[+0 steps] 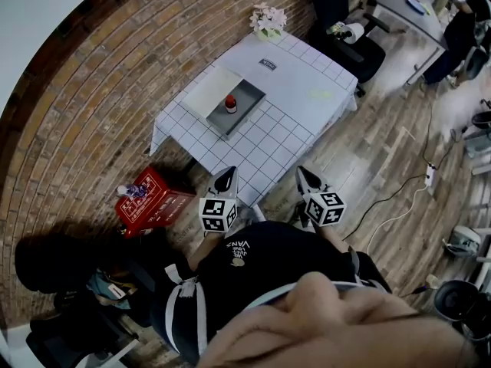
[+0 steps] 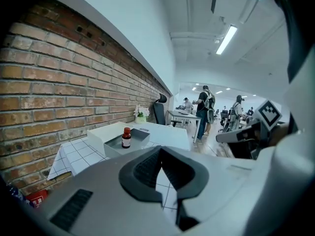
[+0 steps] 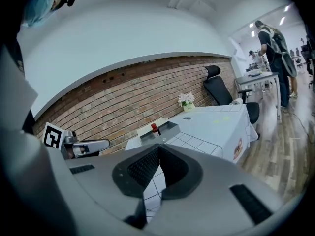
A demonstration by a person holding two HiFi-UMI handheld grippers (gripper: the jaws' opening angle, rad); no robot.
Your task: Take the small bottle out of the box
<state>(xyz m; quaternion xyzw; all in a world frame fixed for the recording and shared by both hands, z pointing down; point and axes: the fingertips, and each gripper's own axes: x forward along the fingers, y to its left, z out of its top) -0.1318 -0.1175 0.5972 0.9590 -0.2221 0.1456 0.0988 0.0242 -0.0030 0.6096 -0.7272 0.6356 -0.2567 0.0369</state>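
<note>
- Red-capped and dark-bodied, the small bottle (image 1: 230,103) stands upright inside the open grey box (image 1: 251,100), apart from its walls and untouched.
- The box lies on the checked white table (image 1: 307,75), close to the edge that runs along the brick wall (image 1: 92,90). A white lid-like panel (image 1: 207,89) lies against the box on the wall side, and a pot of flowers (image 1: 268,18) marks the far corner of that same edge.
- The left gripper (image 1: 226,176) has its jaws pressed together with nothing between them; its own view shows only tablecloth past the tips.
- The right gripper (image 1: 305,176) is likewise closed and empty.
- Both grippers hang in front of the person, short of the table's near edge and well apart from the box.
- A red crate (image 1: 149,202) sits on the floor beside the table's near-left corner, out of the likely path.
- In my judgement this is the approach step: nothing is grasped yet.
- The next move calls for carrying one gripper over the near edge to the box, spreading its jaws wider than the bottle, and lowering them either side of the body below the cap without knocking the box's rim.
</note>
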